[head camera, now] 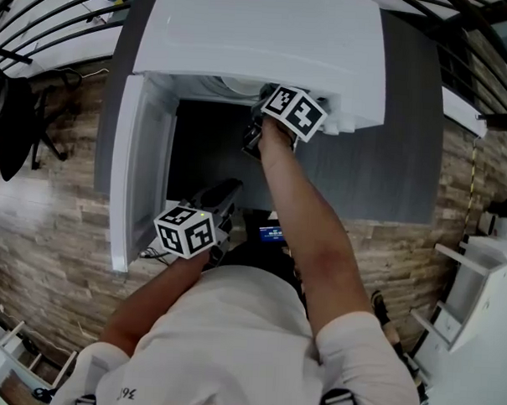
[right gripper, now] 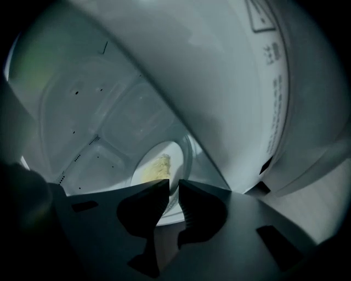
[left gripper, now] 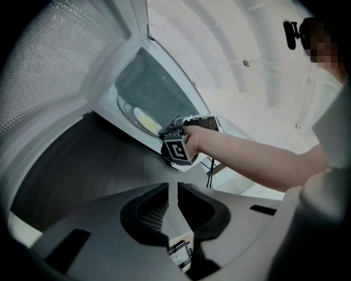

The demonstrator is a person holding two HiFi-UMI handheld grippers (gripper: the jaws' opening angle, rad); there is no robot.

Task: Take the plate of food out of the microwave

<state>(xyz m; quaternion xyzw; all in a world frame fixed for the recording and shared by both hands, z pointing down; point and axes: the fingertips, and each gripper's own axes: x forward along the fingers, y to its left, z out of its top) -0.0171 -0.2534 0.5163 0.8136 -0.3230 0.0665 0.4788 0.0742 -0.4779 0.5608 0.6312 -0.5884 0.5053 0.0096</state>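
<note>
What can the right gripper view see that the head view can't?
Only the right gripper view looks inside the oven. It shows the yellow food lying on the plate, just past the right gripper, whose jaws are close together. Only the head view shows the left gripper held low outside, the open door and the person's right arm. Both show the white microwave.
</note>
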